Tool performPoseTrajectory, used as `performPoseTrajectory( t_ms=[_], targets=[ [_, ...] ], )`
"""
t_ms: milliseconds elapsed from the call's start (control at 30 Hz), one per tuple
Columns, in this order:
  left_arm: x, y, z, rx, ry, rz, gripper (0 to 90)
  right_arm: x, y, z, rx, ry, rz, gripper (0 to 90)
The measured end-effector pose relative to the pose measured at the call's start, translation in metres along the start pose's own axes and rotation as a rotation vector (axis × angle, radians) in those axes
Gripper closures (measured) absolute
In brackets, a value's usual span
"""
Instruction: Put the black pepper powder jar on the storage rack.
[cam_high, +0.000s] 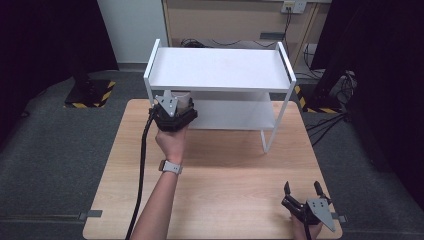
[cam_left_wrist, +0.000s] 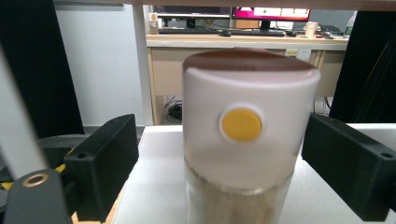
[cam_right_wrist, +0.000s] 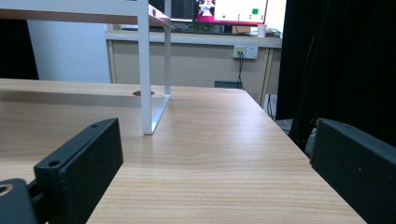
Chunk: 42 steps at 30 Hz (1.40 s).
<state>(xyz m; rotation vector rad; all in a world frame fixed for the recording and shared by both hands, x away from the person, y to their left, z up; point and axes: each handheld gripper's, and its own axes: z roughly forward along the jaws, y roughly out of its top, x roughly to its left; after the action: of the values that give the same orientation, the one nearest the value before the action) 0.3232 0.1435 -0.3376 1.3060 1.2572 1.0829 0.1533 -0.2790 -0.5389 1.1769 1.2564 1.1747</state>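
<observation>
The left gripper (cam_high: 172, 116) is at the left end of the white rack (cam_high: 218, 68), reaching in under the top shelf. Between its jaws stands a jar (cam_left_wrist: 246, 135). The jar sits on the rack's lower shelf (cam_left_wrist: 154, 186), near that shelf's left edge. The jaws are spread wide. There is a gap on each side of the jar, so they do not touch it.

The jar has a big white cap (cam_left_wrist: 250, 100) with a round yellow dot (cam_left_wrist: 241, 124) on the front. Below the cap the body is see-through, and something pale brown, like powder, is inside. The body looks like glass or hard plastic. I think it is stiff, smooth and a bit slippery, and it could break if it falls. With stuff inside, it is likely a little heavy. The cap is wide and may pop or turn, so the clear body just under the cap seems the safer place to squeeze.

The right gripper (cam_high: 303, 189) is far from the rack, at the near right corner of the table (cam_high: 225, 175). Its jaws are spread apart with nothing between them.
</observation>
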Motion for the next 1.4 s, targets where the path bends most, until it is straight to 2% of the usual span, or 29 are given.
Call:
performPoseTrajectory(
  t_ms=[167, 400, 533, 767, 1000, 1167, 1400],
  targets=[
    [0.002, -0.005, -0.009, -0.019, -0.015, -0.005, 10.7, 0.000, 0.000, 0.000, 0.000, 0.001, 0.001, 2.6],
    [0.004, -0.010, -0.020, -0.034, -0.030, 0.012, 10.1, 0.000, 0.000, 0.000, -0.001, -0.003, 0.005, 2.6],
    [0.007, -0.018, -0.033, -0.069, -0.033, 0.012, 10.1, -0.001, 0.000, -0.001, 0.000, 0.000, 0.005, 2.6],
    [0.015, -0.029, -0.057, -0.101, -0.041, 0.018, 10.4, -0.001, 0.000, -0.001, 0.001, 0.003, 0.004, 2.6],
    [0.030, -0.046, -0.083, -0.113, -0.033, 0.012, 10.7, -0.001, 0.000, -0.001, 0.001, 0.007, 0.002, 2.6],
    [0.044, -0.064, -0.104, -0.132, -0.025, 0.010, 11.0, -0.001, 0.000, -0.001, 0.002, 0.009, -0.001, 2.6],
    [0.070, -0.097, -0.127, -0.108, -0.014, -0.021, 10.1, -0.001, 0.000, -0.001, 0.000, 0.011, -0.003, 2.6]
  ],
)
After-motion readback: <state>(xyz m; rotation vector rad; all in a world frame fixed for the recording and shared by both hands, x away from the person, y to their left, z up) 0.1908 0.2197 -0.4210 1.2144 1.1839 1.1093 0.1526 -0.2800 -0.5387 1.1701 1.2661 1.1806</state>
